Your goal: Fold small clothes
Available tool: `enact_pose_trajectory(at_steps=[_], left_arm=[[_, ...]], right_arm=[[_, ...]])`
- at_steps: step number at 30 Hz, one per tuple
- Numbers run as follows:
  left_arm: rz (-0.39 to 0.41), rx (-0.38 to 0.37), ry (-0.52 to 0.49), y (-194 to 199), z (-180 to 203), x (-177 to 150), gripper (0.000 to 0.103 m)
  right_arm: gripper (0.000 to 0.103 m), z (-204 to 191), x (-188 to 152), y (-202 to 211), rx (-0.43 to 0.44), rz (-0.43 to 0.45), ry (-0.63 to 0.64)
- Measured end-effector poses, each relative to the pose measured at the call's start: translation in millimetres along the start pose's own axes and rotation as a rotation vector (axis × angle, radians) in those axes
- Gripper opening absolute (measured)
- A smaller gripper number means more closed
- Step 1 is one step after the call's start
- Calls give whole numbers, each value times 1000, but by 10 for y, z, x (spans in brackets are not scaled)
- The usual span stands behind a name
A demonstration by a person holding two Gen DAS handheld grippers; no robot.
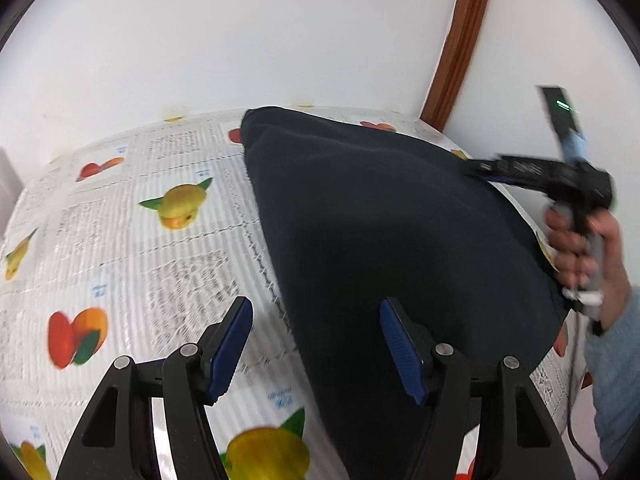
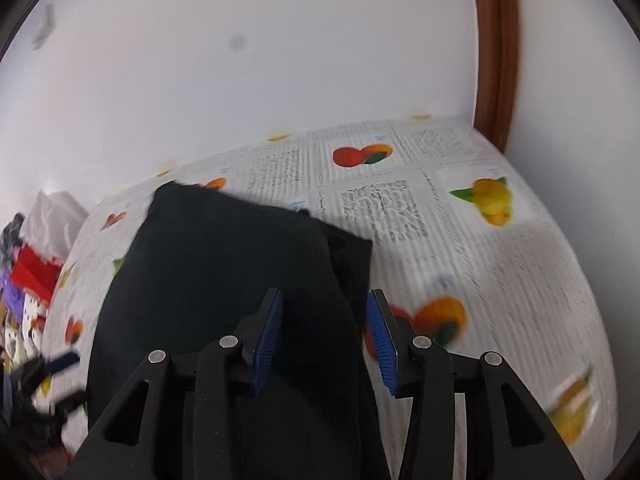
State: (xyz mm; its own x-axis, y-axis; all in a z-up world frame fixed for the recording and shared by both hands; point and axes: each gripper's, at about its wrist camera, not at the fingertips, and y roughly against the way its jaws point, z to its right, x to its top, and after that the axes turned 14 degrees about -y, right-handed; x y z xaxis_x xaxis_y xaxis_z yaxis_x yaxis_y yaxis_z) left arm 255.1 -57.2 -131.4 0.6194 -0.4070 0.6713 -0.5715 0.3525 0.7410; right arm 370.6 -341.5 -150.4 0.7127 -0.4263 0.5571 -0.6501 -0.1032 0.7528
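A dark navy garment [image 1: 392,232] lies spread on the fruit-print tablecloth [image 1: 120,232]. It also shows in the right wrist view [image 2: 224,264], folded with a second layer at its right edge. My left gripper [image 1: 316,340] is open above the garment's near left edge, holding nothing. My right gripper [image 2: 324,336] is open over the garment's near right edge, empty. The right gripper also shows in the left wrist view [image 1: 480,168], held by a hand at the garment's far right side.
A white wall runs behind the table. A brown wooden door frame [image 1: 460,40] stands at the back right corner. A pile of colourful clothes [image 2: 28,280] lies off the table's left end. A cable [image 1: 576,420] hangs by the right hand.
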Motion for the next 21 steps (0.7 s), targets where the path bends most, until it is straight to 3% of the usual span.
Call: enact_pose_trajectory(at_steps=[3,4,5,7,9,11,12,15,21], left_arm=[[-22,-18,-6,-158,-5,30,67],[-29,-21,-6,-207,-1,37,67],[-31,-24,-4,-226,8,36,67],[-30,-34,3,-251,8,35,67],[-28,-48,7,-266,-6,36,68],[-29,-54,8,-278,-23,30,68],[-29,-57,8,-296,-45,31,68],[-29,-65,8,-277,-51,32,68],[-28,-56,-3,-161,-43,13,68]], right_arm=[[42,-85,190,-305,58,-65,-42],[28,-117,210,-365,76,-83,-37],[24,-143,222,-410,80,-94,-27],[14,-146,225,-362,98,-54,0],[9,-12,249,-160,127,55,-23],[0,111,280,-110,36,129,-72],[0,165,302,-156,3,118,-96],[0,267,337,-263,35,35,-135],[7,286,201,30,57,28,-84]])
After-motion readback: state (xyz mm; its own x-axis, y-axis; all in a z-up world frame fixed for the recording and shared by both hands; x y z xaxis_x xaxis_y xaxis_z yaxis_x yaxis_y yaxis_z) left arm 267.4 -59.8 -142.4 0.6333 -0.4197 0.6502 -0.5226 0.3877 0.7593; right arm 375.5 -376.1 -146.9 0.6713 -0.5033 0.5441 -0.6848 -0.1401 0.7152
